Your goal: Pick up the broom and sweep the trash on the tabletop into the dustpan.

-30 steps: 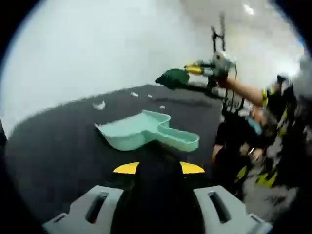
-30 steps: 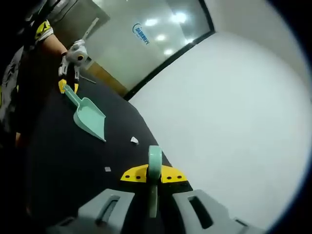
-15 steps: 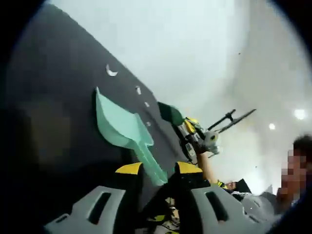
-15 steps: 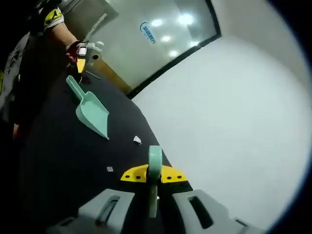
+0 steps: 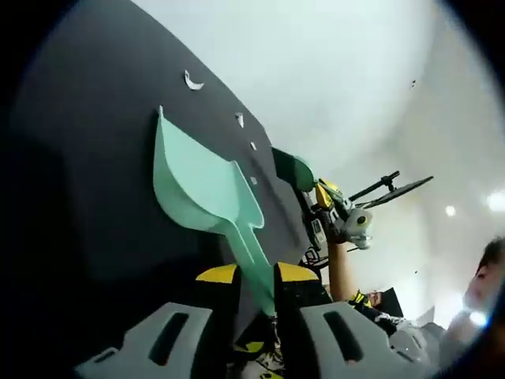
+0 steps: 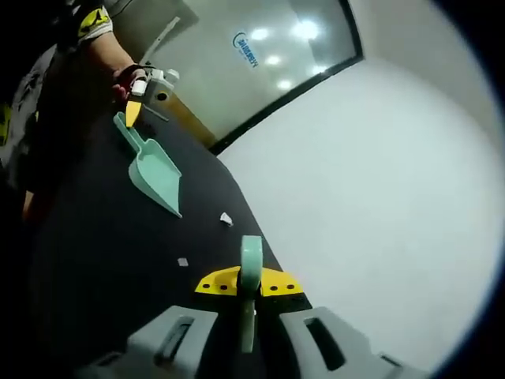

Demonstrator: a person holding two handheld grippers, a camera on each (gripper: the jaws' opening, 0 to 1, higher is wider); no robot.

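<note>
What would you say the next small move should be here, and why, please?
Probably bring the broom, shut in the right gripper, down behind the paper scraps and push them toward the dustpan. The left gripper is on its handle, its mouth faces the scraps, and they lie on the black tabletop.

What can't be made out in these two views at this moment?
- Broom bristles: in the right gripper view just the handle edge shows between the jaws; in the left gripper view the head is far and small.
- Left gripper contact with the dustpan handle: its end is hidden between the jaws.
- Trash scraps: too small to identify.
</note>
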